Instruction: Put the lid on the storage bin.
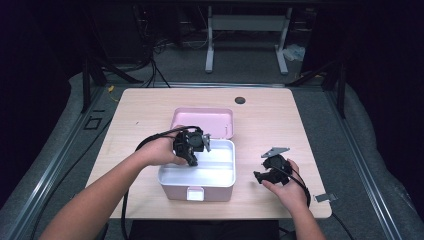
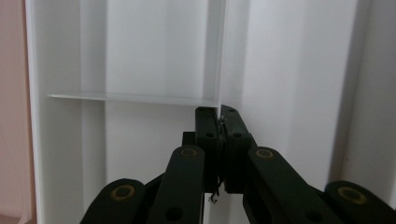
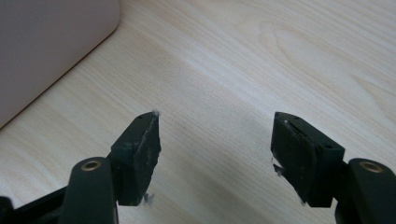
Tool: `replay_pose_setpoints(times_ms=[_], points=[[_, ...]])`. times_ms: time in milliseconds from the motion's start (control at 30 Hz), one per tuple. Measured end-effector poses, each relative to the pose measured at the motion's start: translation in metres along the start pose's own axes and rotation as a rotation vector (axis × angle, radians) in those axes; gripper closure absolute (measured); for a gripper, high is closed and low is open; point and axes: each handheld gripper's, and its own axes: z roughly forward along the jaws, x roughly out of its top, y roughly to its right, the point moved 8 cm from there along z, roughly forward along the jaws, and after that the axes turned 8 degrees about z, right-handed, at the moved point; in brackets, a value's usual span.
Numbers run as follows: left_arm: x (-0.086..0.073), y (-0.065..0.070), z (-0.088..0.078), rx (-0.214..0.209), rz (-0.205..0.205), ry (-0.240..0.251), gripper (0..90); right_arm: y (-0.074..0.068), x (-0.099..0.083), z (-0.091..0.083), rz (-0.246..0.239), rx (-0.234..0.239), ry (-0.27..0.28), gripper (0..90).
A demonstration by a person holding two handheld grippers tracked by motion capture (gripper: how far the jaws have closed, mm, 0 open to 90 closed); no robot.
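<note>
Reaching into lunch box (image 1: pixel 197 187), left gripper (image 2: pixel 219 114) pinched.

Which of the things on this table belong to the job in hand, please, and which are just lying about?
In the job:
- pink box with its white insert
- pink lid
- left gripper, shut inside the box

Lying about:
- small grey plate at the table's edge
- right gripper, open

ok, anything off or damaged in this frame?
Minor wear only: the right gripper fingers carry whitish scuffs and lint, hanging open over bare table. The left gripper is shut at the white divider edge inside the pink box; lid lies behind it. Nothing spilled.
</note>
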Motion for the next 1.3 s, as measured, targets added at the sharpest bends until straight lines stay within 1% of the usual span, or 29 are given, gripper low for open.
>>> replay_pose_setpoints(times_ms=[67, 100, 133, 200, 267, 300, 400, 433, 600, 700, 733, 767, 800, 867, 900, 1000, 1100, 1167, 1200, 1233, 1267, 1300], points=[[0.0, 0.0, 0.0, 0.003, -0.003, 0.007, 87.5, 0.0, 0.0, 0.0, 0.001, 0.0, 0.001, 32.3], [-0.001, 0.0, 0.0, 0.008, -0.004, 0.018, 87.2, 0.0, 0.0, 0.0, 0.002, 0.001, 0.002, 32.3], [-0.001, 0.0, 0.0, 0.008, -0.009, 0.017, 86.7, 0.0, 0.0, 0.0, 0.0, -0.001, 0.002, 32.3], [-0.002, 0.001, 0.0, -0.007, -0.024, 0.04, 83.6, 0.001, 0.0, 0.0, 0.0, -0.004, 0.002, 32.3], [-0.003, 0.001, 0.0, -0.009, -0.035, 0.06, 80.8, 0.0, 0.0, 0.0, 0.001, -0.003, 0.001, 32.3], [-0.004, 0.001, -0.001, -0.002, -0.035, 0.058, 80.0, 0.001, 0.0, 0.0, 0.0, -0.005, 0.001, 32.3], [-0.006, 0.002, -0.001, 0.005, -0.048, 0.086, 79.4, 0.001, 0.0, 0.0, 0.001, -0.005, 0.0, 32.3], [-0.007, 0.002, -0.001, 0.008, -0.058, 0.095, 79.5, 0.001, 0.0, 0.0, 0.001, -0.005, 0.0, 32.3], [-0.007, 0.004, -0.001, 0.023, -0.066, 0.108, 79.8, 0.0, 0.001, 0.001, -0.002, 0.0, 0.003, 32.3], [-0.008, 0.005, -0.001, 0.044, -0.076, 0.108, 79.5, -0.001, 0.002, 0.002, -0.007, -0.003, 0.002, 32.2], [-0.008, 0.005, 0.0, 0.045, -0.074, 0.111, 79.5, -0.002, 0.003, 0.003, -0.004, 0.003, 0.003, 32.2], [-0.008, 0.005, -0.001, 0.049, -0.081, 0.112, 79.4, -0.001, 0.005, 0.003, -0.003, -0.003, 0.003, 32.2], [-0.008, 0.005, 0.0, 0.044, -0.09, 0.117, 79.4, -0.002, 0.007, 0.003, -0.001, -0.005, 0.004, 32.2], [-0.008, 0.005, 0.0, 0.043, -0.094, 0.119, 79.4, -0.002, 0.013, 0.002, 0.0, 0.002, 0.015, 32.2], [-0.007, 0.005, 0.0, 0.042, -0.099, 0.12, 79.4, -0.003, 0.016, 0.002, 0.001, 0.016, 0.02, 32.2], [-0.007, 0.004, 0.0, 0.039, -0.098, 0.109, 79.4, -0.005, 0.029, -0.001, -0.011, 0.023, 0.026, 32.2], [-0.007, 0.004, 0.0, 0.035, -0.103, 0.098, 79.4, -0.008, 0.045, -0.004, -0.022, 0.039, 0.03, 32.6], [-0.006, 0.004, 0.0, 0.027, -0.112, 0.098, 79.0, -0.009, 0.057, -0.007, -0.022, 0.047, 0.031, 33.1], [-0.006, 0.004, 0.0, 0.026, -0.107, 0.096, 78.0, -0.009, 0.062, -0.008, -0.016, 0.053, 0.032, 33.2], [-0.006, 0.005, 0.0, 0.027, -0.104, 0.093, 77.1, -0.009, 0.067, -0.008, -0.011, 0.052, 0.033, 33.2], [-0.005, 0.005, 0.0, 0.028, -0.101, 0.089, 77.0, -0.007, 0.072, -0.009, -0.011, 0.04, 0.037, 33.2], [-0.005, 0.005, 0.0, 0.033, -0.101, 0.083, 77.0, -0.007, 0.076, -0.009, -0.009, 0.041, 0.038, 33.2]])
